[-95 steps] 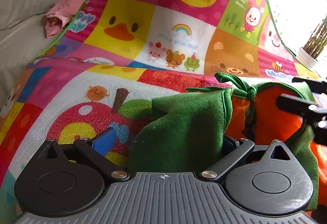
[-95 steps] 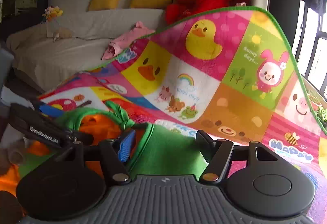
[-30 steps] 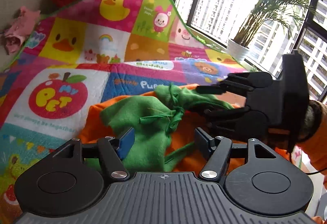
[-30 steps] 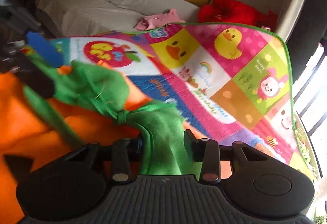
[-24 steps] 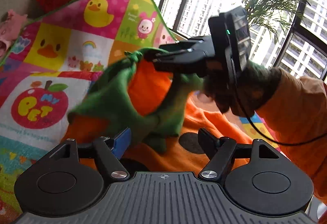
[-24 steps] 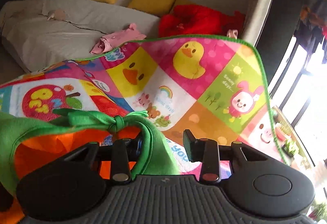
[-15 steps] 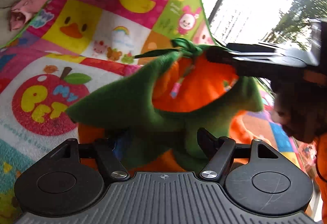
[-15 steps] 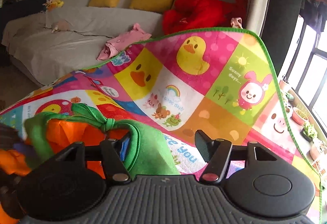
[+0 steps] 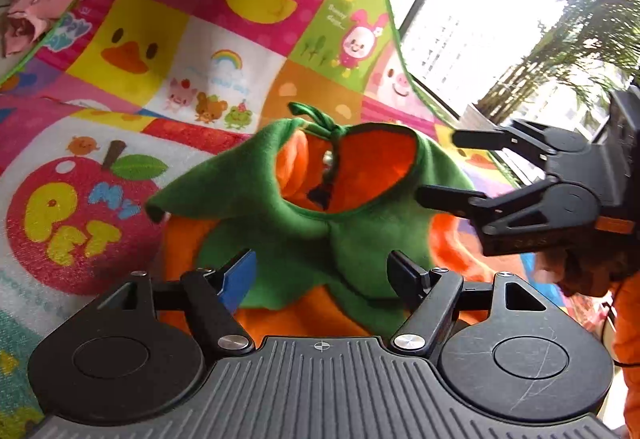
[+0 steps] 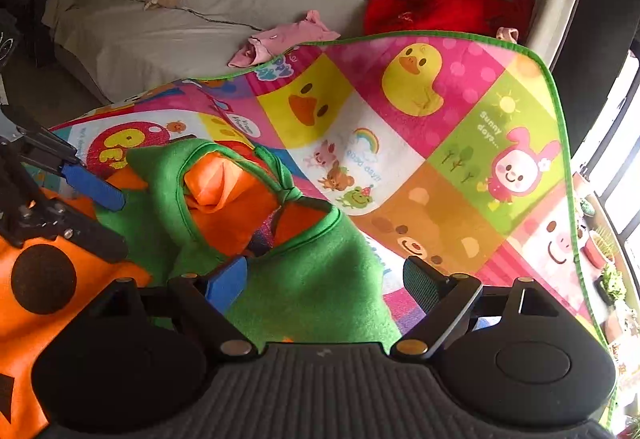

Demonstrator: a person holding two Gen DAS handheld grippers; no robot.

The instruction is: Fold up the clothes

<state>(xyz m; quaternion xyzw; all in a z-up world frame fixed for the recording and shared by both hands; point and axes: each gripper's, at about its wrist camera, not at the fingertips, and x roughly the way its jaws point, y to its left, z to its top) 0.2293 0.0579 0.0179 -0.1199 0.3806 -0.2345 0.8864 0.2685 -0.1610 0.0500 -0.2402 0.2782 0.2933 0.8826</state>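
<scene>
Two-toned fleece costume [image 9: 320, 235], scalloped collar

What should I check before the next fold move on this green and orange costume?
1. Left gripper open around the green collar: ok.
2. Right gripper open: ok.
3. Either gripper pinching fabric: not ok, both jaws spread.
4. Orange costume lying flat: not ok, collar bunched and raised.
5. Collar tie knotted: ok.
6. Play mat flat: not ok, far edge curls up.
</scene>
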